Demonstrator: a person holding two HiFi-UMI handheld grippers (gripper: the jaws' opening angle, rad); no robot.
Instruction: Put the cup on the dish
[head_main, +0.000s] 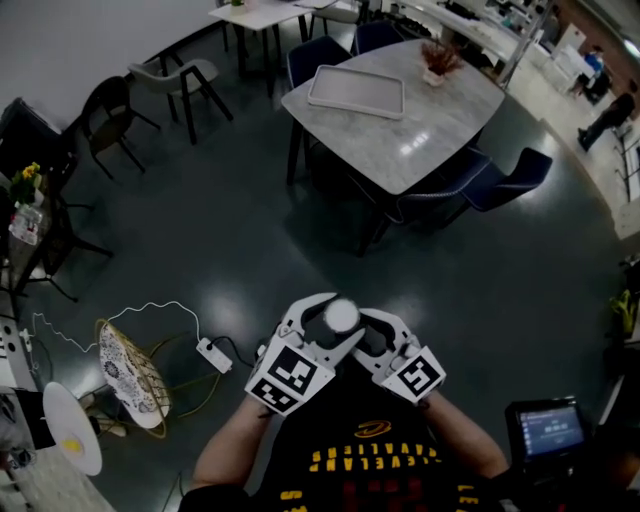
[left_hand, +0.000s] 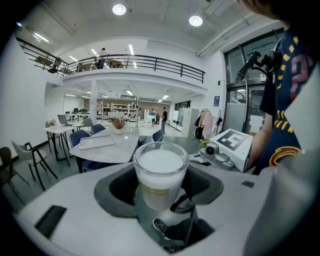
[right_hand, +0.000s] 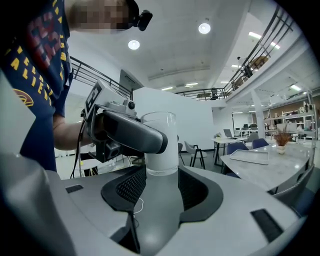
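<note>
While the cup (head_main: 341, 316) hangs in mid-air above the floor (head_main: 250, 230), placement is not yet done.
What appears to be the dish (head_main: 70, 440), far left, lies well apart; the left hand-held gripper (head_main: 335, 325) and the right hand-held gripper (head_main: 368, 335) both clamp the cup's sides.

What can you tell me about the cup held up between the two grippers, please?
The cup is a clear, straight-sided glass tumbler that looks white inside; filling or frosting, I cannot tell. It stands upright in mid-air, clamped in the jaws of the left gripper. The right gripper has its jaws either side of the base, though contact there is unclear.
</note>
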